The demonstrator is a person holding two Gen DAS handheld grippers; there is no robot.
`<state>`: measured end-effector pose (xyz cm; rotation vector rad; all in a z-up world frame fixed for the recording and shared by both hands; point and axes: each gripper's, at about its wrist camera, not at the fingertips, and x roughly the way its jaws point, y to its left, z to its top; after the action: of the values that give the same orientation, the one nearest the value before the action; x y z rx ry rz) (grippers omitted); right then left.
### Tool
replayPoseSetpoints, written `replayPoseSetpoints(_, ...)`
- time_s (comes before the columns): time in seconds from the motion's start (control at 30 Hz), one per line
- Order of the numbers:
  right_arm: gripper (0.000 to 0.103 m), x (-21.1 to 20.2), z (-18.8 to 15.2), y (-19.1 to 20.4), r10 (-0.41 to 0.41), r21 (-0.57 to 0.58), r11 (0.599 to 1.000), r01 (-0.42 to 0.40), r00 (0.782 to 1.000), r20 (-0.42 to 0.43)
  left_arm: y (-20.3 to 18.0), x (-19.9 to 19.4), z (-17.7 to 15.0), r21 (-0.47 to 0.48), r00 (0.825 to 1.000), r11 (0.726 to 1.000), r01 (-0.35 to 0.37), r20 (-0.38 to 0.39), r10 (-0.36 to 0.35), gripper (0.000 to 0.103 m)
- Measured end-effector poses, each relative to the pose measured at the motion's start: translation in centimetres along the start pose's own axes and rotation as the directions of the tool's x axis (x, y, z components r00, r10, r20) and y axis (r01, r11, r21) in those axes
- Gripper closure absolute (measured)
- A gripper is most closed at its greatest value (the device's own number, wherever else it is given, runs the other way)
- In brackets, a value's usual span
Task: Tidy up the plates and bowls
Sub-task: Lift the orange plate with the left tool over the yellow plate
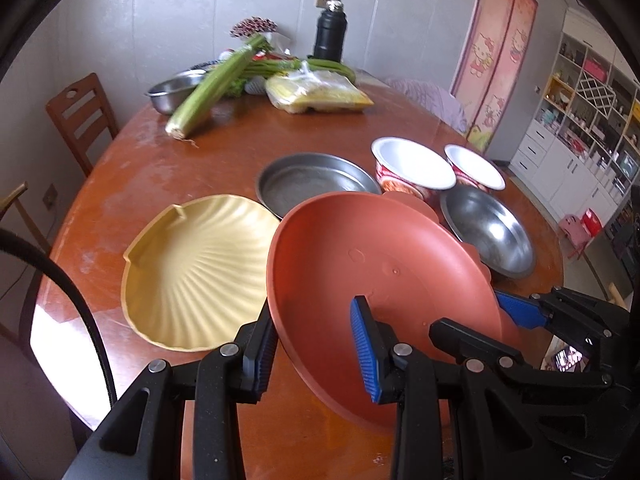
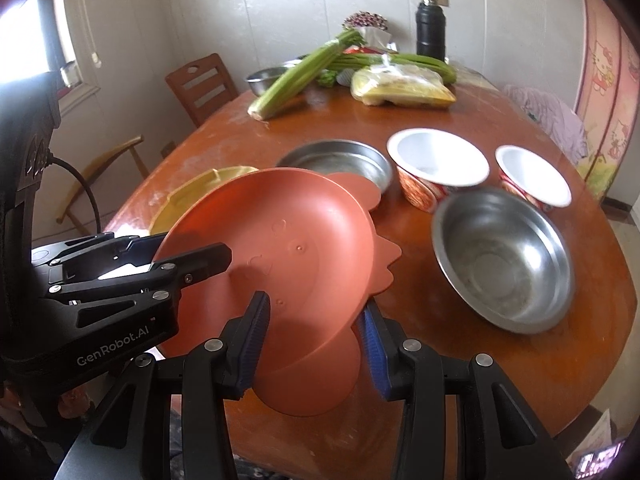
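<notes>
A terracotta-red plastic plate (image 1: 360,264) (image 2: 288,248) is held tilted above the table's near edge. My left gripper (image 1: 316,344) straddles its left rim with the jaws wide apart. My right gripper (image 2: 312,344) straddles its right rim, jaws also apart; whether the pads press the plate I cannot tell. A yellow shell-shaped plate (image 1: 192,272) (image 2: 200,188) lies flat to the left. Behind are a shallow steel dish (image 1: 312,184) (image 2: 340,160), a steel bowl (image 1: 488,232) (image 2: 504,264) and two red-patterned white bowls (image 1: 412,164) (image 2: 436,160), (image 1: 476,168) (image 2: 532,176).
At the far end of the round wooden table (image 1: 200,160) lie celery stalks (image 1: 216,84), a bagged yellow package (image 1: 316,92), a steel basin (image 1: 172,88) and a black flask (image 1: 329,32). A wooden chair (image 1: 80,116) stands at the left. Shelving (image 1: 580,120) stands at the right.
</notes>
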<state>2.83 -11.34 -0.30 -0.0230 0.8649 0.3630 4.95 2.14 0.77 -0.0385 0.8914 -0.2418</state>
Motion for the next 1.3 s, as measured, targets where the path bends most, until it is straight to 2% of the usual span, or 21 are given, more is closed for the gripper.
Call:
replayPoseSetpoints(0.53,0.056,1.3,6.1,5.2,0.049,-0.092,0.995,-0.043,0.997,0.06,5.9,-2.2,2.5,-0.101,0.993,0.991,-0.083,0.078,0.091,0.067)
replayPoseSetpoints(0.83,0.056,3.3,7.9,7.5,0.065,-0.144,0.988,-0.058,0.997,0.04,8.8,-2.2,2.9,-0.145,0.988,0.982,-0.117,0.084,0.13,0.067)
replayPoseSetpoints(1.3,0.056,6.6,8.2,7.7,0.095,-0.104,0.99,-0.096,0.995,-0.01,10.6,0.4,2.6,-0.154,0.99,0.979,-0.129,0.043,0.138,0.067)
